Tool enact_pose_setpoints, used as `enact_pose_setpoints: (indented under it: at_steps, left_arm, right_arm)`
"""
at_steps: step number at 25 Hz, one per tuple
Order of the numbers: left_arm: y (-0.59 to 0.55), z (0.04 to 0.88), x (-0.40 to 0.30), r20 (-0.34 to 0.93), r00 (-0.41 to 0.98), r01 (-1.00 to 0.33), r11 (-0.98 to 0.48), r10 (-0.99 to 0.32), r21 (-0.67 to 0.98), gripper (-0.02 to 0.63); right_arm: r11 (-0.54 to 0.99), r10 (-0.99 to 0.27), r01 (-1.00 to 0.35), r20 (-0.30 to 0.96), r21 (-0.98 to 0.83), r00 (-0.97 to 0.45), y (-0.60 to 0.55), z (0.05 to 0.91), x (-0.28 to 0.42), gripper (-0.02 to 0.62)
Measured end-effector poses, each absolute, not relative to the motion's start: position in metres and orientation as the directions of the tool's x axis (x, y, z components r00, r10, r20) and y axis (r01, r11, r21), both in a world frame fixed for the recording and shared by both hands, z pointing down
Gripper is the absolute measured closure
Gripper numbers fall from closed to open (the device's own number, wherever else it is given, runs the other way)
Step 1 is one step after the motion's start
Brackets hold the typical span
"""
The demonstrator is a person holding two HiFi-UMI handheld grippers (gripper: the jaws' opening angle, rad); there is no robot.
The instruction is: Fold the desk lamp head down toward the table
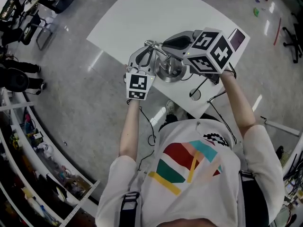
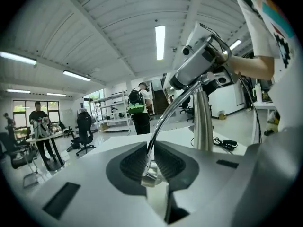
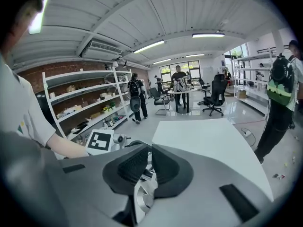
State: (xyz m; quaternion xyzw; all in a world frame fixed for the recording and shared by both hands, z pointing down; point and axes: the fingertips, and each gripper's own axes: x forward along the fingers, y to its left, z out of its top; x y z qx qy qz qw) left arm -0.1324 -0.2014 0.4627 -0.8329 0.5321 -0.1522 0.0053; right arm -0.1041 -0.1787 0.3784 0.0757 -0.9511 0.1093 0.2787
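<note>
Gripping the desk lamp at two points, ready for the fold. Your left gripper (image 2: 152,161) is clamped on the thin chrome arm (image 2: 163,122), out to one side of the lamp base (image 1: 171,71). Your right gripper (image 3: 144,168) has its jaws nearly together on what appears to be the lamp head (image 2: 195,64), above the base. The base sits near the edge of the worktop (image 1: 142,18) closest to you, the upright post (image 2: 203,122) rises from it, and the head is raised well above it. Judged step: grasp secured, fold not yet begun. Next, you would probably press the head down toward the worktop beside the base while your left gripper steadies the arm, which could slip between the pads.
</note>
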Motion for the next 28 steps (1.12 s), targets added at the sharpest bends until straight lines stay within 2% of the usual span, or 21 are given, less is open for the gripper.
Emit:
enact_pose_setpoints:
  at_steps: [4,6,9,12,15,19,23,27,28]
  left_arm:
    - [-0.190,0.450,-0.129,0.236,0.349,-0.903,-0.393,-0.907,-0.173,0.532]
    - [-0.181,0.423,-0.139,0.141,0.317,-0.927,-0.337,-0.938,-0.162,0.532]
    - [-0.169,0.365,-0.159,-0.028,0.263,-0.964,-0.261,-0.964,-0.061,0.533]
    - [-0.165,0.318,-0.165,-0.090,0.202,-0.979,-0.198,-0.975,-0.046,0.534]
    - [-0.163,0.294,-0.167,-0.110,0.144,-0.990,-0.144,-0.983,-0.015,0.534]
    - [-0.157,0.292,-0.155,-0.098,0.147,-0.986,-0.154,-0.984,0.068,0.535]
    - [-0.155,0.298,-0.134,-0.066,0.157,-0.986,-0.160,-0.985,0.041,0.535]
    - [-0.153,0.306,-0.109,-0.053,0.204,-0.974,-0.208,-0.977,0.087,0.535]
    - [-0.152,0.309,-0.103,-0.047,0.212,-0.973,-0.215,-0.976,0.083,0.535]
  right_arm:
    - [0.956,-0.152,-0.253,0.491,-0.146,-0.858,-0.185,0.360,-0.089,0.563]
    - [0.948,-0.197,-0.284,0.439,-0.143,-0.877,-0.189,0.342,-0.082,0.563]
    - [0.933,-0.282,-0.341,0.351,-0.118,-0.893,-0.192,0.314,-0.070,0.563]
    - [0.893,-0.412,-0.440,0.227,-0.092,-0.883,-0.193,0.288,-0.051,0.563]
    - [0.847,-0.505,-0.511,0.082,-0.145,-0.860,-0.187,0.272,-0.034,0.563]
    - [0.820,-0.546,-0.534,-0.005,-0.208,-0.837,-0.171,0.277,-0.018,0.563]
    - [0.804,-0.554,-0.529,-0.019,-0.272,-0.832,-0.165,0.290,-0.001,0.563]
    - [0.804,-0.550,-0.529,0.000,-0.270,-0.835,-0.160,0.304,0.012,0.563]
    - [0.805,-0.545,-0.524,0.003,-0.278,-0.838,-0.158,0.308,0.014,0.583]
